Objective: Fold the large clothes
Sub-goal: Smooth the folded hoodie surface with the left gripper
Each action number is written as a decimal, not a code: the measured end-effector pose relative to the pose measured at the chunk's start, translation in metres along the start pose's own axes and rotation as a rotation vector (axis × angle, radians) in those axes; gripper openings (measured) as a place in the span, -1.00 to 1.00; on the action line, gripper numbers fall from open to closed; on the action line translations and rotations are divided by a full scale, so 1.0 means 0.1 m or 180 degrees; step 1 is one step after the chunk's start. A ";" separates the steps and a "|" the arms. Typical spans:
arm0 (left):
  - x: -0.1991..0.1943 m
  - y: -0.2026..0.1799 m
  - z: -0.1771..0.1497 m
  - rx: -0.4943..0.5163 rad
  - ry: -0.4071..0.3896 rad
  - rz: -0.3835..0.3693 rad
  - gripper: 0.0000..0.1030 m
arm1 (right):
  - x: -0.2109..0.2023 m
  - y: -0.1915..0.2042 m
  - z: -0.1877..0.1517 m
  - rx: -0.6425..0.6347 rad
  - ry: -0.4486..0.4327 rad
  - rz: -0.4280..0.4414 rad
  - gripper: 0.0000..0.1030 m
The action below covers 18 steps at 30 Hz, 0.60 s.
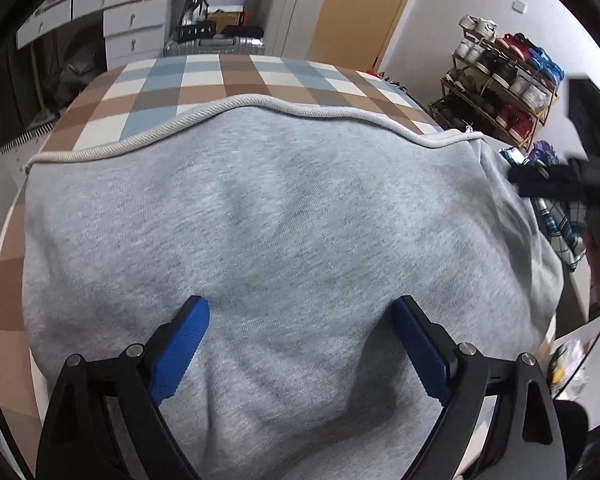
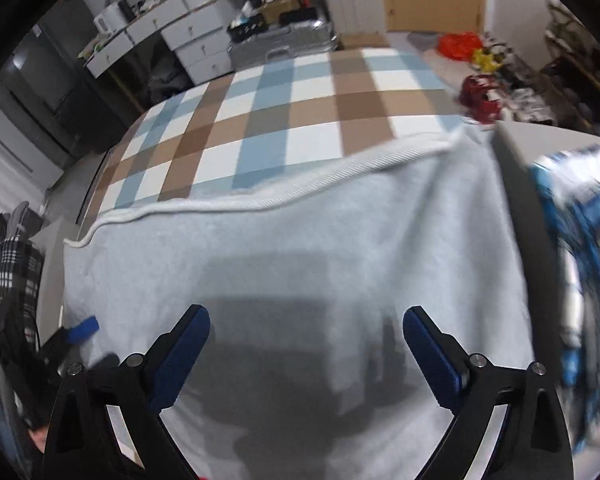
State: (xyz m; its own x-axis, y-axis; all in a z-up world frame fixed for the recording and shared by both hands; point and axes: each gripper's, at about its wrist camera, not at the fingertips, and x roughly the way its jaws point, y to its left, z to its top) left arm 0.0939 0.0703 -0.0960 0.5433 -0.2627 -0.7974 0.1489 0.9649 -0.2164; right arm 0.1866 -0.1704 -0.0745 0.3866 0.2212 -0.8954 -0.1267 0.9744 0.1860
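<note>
Left wrist view looks down on a grey sweatshirt (image 1: 284,216) spread flat over a checked bed (image 1: 204,80), its ribbed hem (image 1: 236,106) at the far edge. The left tongs (image 1: 300,312) are spread wide above the fabric, grasping nothing. The right tongs (image 2: 306,320) likewise gape, released, over the same garment, their shadow falling on the cloth.
</note>
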 end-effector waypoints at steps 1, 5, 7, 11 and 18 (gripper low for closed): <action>0.00 -0.01 0.00 0.0023 -0.0005 0.0024 0.76 | 0.06 0.00 0.02 -0.0006 0.0032 -0.0048 0.91; 0.01 0.01 0.02 0.0009 0.0023 0.0010 0.76 | 0.56 -0.02 0.11 -0.0047 0.0360 -0.0319 0.95; 0.01 0.00 0.02 0.0019 0.0032 0.0013 0.76 | 0.68 -0.09 0.07 -0.0068 0.0417 -0.0312 1.00; 0.02 -0.01 0.02 0.0034 0.0040 0.0028 0.77 | 0.70 -0.04 0.02 -0.0101 0.0270 -0.0441 1.00; 0.00 0.00 0.00 0.0041 0.0056 0.0002 0.77 | 0.02 -0.19 -0.34 0.0221 -0.0208 0.0402 0.98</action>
State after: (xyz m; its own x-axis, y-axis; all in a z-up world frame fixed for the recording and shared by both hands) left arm 0.0935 0.0704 -0.0960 0.5289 -0.2620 -0.8072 0.1593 0.9649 -0.2088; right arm 0.1590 -0.1896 -0.0933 0.4304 0.3420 -0.8353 -0.1153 0.9387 0.3249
